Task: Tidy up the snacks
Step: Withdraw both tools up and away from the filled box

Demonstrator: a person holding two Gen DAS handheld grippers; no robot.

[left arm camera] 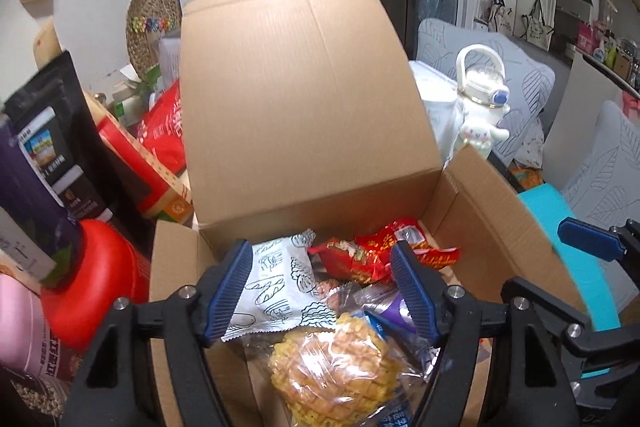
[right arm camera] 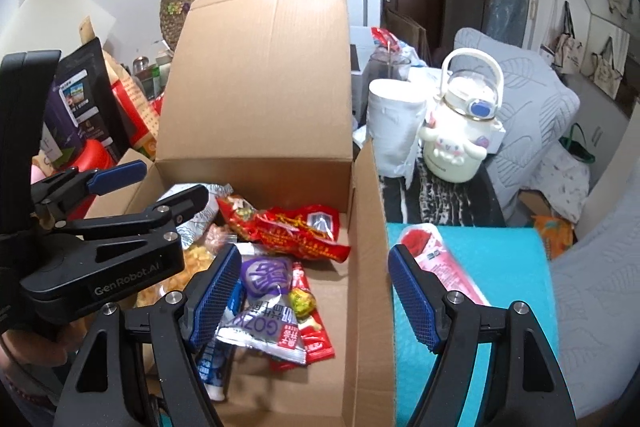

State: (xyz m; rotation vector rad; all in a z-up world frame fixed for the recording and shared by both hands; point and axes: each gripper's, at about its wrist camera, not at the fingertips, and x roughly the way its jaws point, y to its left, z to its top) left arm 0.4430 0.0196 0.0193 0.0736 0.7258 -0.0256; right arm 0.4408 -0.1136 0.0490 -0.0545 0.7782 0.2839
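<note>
The cardboard box [right arm camera: 256,75] stood open, holding the snacks: a white bread packet [left arm camera: 276,287], red packets [right arm camera: 296,231] and a purple pouch [right arm camera: 264,303]. Both claws, left claw [left arm camera: 320,291] and right claw [right arm camera: 312,295], gaped empty. Judged next: fetching the pink packet [right arm camera: 436,263] on the teal mat [right arm camera: 504,267], just outside the box's right wall.

One cardboard box [right arm camera: 256,87], flaps open. Inside it: two red snack packets [right arm camera: 288,231], one white packet with line drawings [left arm camera: 276,291], one purple-and-silver packet [right arm camera: 264,303], one clear bag of yellow puffed snacks [left arm camera: 336,375]. Outside the box: one pink packet [right arm camera: 440,267], one white bottle [right arm camera: 460,135].
</note>
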